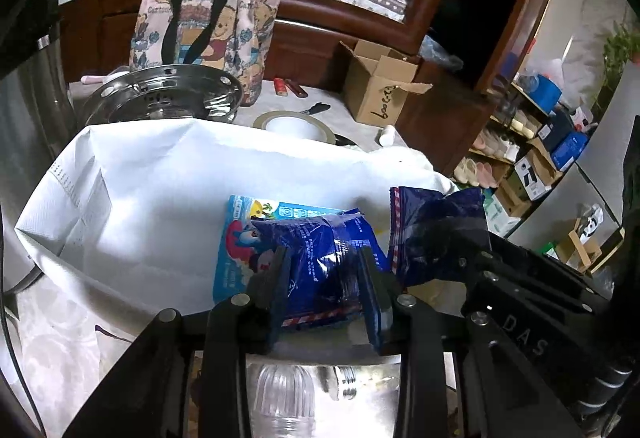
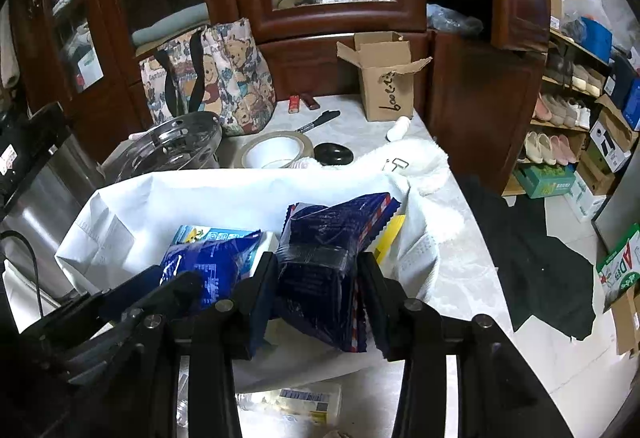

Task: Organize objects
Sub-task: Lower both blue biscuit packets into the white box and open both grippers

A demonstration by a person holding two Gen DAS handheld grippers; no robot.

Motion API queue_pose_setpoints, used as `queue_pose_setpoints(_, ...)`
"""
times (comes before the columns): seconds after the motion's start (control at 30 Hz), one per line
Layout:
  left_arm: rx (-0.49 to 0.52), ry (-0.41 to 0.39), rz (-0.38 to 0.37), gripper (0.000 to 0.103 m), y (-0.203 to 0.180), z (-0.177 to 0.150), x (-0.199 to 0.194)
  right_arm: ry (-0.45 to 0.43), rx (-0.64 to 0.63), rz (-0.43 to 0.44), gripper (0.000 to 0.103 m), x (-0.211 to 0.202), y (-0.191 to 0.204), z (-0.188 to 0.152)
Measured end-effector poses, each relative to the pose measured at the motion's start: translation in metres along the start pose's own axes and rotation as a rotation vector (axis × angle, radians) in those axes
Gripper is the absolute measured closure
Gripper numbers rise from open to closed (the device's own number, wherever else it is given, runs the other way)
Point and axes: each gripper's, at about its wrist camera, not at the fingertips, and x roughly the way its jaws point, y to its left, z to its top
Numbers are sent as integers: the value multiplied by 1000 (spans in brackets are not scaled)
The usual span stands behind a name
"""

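A white bag [image 1: 152, 178] lies open on the table with a light-blue cartoon packet [image 1: 240, 222] inside it. In the left wrist view, my left gripper [image 1: 324, 262] is shut on a crinkled blue snack packet [image 1: 320, 238] just above that cartoon packet. To its right, my right gripper [image 1: 452, 238] holds a dark navy packet [image 1: 432, 214]. In the right wrist view, the right gripper [image 2: 318, 262] is shut on the navy taped packet [image 2: 332, 222] over the bag [image 2: 160, 190]. There the left gripper [image 2: 176, 282] and its blue packet [image 2: 208, 262] sit lower left. A yellow item [image 2: 390, 234] peeks out behind.
Behind the bag stand a steel pan [image 1: 160, 98], a cartoon-bear tote [image 1: 208, 30], a tape roll [image 1: 296, 122], a marker [image 2: 316, 122] and an open cardboard box [image 1: 380, 90]. A plastic bottle [image 1: 284, 390] lies near me. A wooden cabinet [image 2: 340, 18] backs the table; a shoe rack [image 2: 560, 118] stands right.
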Motion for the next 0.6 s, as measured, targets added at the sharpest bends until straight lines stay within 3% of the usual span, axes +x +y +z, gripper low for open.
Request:
queue_pose_setpoints(0.33,-73,-34,-53,64,12,2,-5,-6,57,73,58,-6,-9,0)
queue_pose_setpoints(0.6,-34,-75,-21,64,5,-3,-21,-48,62,101,58,-25,-12,-5)
